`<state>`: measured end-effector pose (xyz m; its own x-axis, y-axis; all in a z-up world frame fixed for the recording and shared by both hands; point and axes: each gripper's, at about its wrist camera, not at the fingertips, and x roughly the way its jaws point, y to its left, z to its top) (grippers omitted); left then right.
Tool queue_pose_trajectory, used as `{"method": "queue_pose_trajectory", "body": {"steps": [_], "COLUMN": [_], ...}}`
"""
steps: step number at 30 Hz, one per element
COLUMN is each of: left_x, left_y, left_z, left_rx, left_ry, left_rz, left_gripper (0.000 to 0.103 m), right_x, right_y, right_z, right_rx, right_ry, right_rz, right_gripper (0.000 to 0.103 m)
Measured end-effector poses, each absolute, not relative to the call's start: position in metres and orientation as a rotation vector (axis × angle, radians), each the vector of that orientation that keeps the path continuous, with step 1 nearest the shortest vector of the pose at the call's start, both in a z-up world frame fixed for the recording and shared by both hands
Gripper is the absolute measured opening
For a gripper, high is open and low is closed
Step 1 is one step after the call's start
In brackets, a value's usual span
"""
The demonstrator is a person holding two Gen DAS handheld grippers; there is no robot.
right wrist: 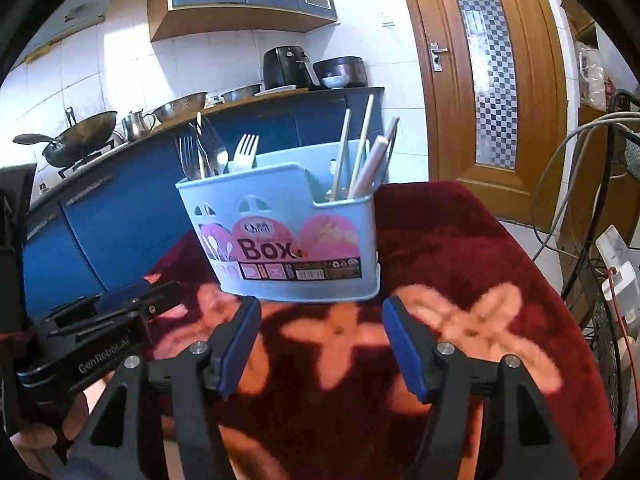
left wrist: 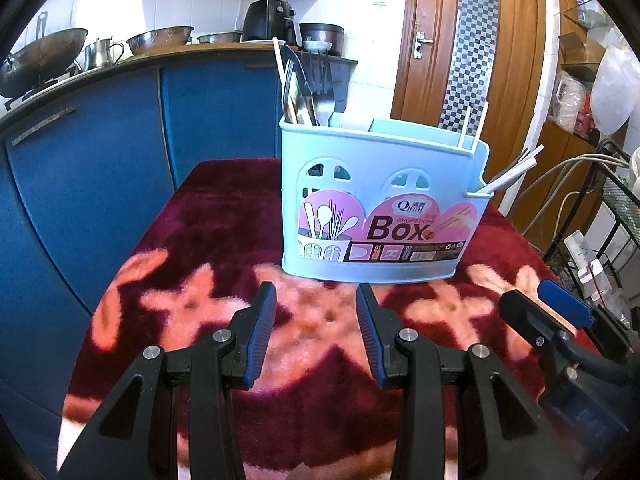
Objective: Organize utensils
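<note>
A light blue utensil box (left wrist: 380, 204) with a pink "Box" label stands on the red patterned cloth (left wrist: 208, 216); it also shows in the right wrist view (right wrist: 288, 240). Forks and spoons (right wrist: 212, 152) stand in its left compartment, chopsticks (right wrist: 360, 152) in its right one. My left gripper (left wrist: 316, 320) is open and empty, low over the cloth just in front of the box. My right gripper (right wrist: 320, 336) is open and empty, also in front of the box. Part of the right gripper (left wrist: 560, 320) shows at the right of the left wrist view.
Blue kitchen cabinets (left wrist: 100, 152) stand behind and left of the table, with a wok (left wrist: 44, 60), bowls and an air fryer (left wrist: 268, 20) on the counter. A wooden door (left wrist: 468, 48) is behind. A wire rack with cables (right wrist: 600, 240) stands at the right.
</note>
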<state>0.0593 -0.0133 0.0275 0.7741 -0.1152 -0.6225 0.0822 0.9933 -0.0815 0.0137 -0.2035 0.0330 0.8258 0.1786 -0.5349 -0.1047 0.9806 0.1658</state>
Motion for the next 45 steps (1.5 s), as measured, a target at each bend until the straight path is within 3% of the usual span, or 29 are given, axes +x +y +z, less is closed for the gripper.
{"method": "queue_pose_trajectory", "body": {"steps": [9,13,45], "left_x": [0.0602,0.0585,0.0563], "left_y": [-0.0176,-0.0169,-0.0157], "left_z": [0.0226,0.0239,0.0275], "left_rx": [-0.022,-0.019,-0.016], "left_ry": [0.678,0.668,0.657], "left_rz": [-0.098,-0.088,-0.087], "left_gripper": [0.042,0.047,0.048], "right_x": [0.0129,0.013,0.0119], "right_y": [-0.2071,-0.2074,-0.2059], "right_z": [0.0277,0.0277,0.0285], "right_rx": [0.145,0.145,0.143], "right_ry": [0.59,0.594,0.591], "right_rz": [0.133,0.133,0.134], "right_gripper": [0.071,0.071,0.072]}}
